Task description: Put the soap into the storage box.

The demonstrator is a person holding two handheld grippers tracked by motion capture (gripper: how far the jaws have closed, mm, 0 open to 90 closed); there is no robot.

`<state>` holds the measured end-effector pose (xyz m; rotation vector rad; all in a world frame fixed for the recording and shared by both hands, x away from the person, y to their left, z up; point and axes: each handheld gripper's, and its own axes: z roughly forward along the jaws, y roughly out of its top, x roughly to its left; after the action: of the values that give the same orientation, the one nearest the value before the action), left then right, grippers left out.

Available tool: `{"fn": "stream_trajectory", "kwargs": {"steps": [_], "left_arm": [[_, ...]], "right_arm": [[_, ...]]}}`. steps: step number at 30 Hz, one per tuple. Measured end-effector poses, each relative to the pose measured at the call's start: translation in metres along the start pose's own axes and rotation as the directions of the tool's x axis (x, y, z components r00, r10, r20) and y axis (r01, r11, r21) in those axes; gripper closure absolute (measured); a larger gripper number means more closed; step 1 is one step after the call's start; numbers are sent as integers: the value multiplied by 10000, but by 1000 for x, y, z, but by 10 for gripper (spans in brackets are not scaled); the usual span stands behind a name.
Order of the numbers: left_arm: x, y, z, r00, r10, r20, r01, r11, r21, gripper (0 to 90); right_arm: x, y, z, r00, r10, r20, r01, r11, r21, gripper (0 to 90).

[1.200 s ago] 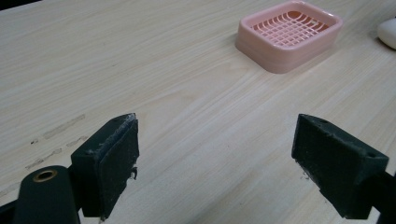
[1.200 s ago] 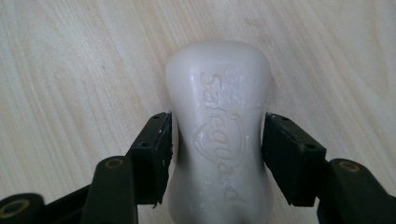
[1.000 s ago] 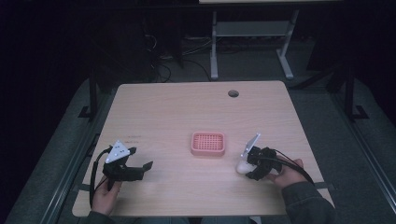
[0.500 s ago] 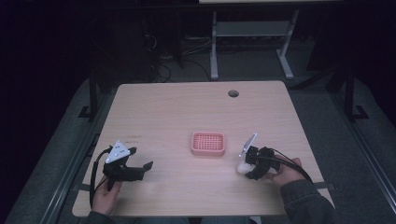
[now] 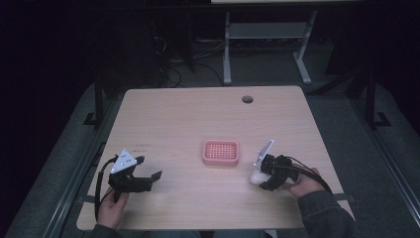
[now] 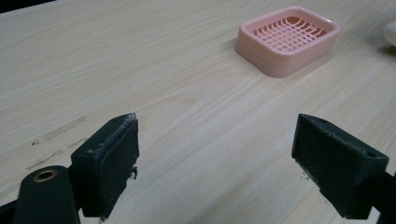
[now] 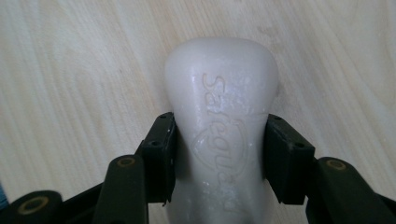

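the white soap bar (image 7: 219, 135) is clamped between the 2 pads of the right tongs (image 7: 219, 149), whose jaws have just been closing onto its flanks; it lies on the worktop (image 5: 173, 119) at about 4 o'clock from the pink soap dish (image 5: 221, 152), near it but apart. for a clean lift, the grip is best kept firm and square across the narrow waist, since the surface looks wet and slippery, and the bar is best raised straight before being carried toward the dish at 10 o'clock. the bar is glossy, rounded, and embossed with a logo and lettering. the left tongs (image 6: 215, 158) are held wide open with nothing between them, at 8 o'clock from the dish.
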<state>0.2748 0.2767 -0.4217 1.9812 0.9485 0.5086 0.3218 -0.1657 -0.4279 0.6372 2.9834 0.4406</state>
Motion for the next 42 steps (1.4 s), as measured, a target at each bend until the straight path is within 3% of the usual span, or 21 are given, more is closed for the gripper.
{"fn": "stream_trajectory", "kwargs": {"steps": [19, 35, 42], "left_arm": [[1, 0, -1, 9999, -104, -18, 104, 9999, -33, 146], [0, 1, -1, 9999, -130, -29, 130, 9999, -30, 146], [0, 1, -2, 10000, -75, -55, 75, 9999, -92, 145]], "right_arm": [[-2, 39, -14, 9979, -644, 24, 644, 9969, -461, 491], [-12, 65, -17, 9964, -843, -42, 839, 9942, -680, 491], [-16, 74, -18, 9962, -876, -31, 873, 9948, -534, 491]]}}
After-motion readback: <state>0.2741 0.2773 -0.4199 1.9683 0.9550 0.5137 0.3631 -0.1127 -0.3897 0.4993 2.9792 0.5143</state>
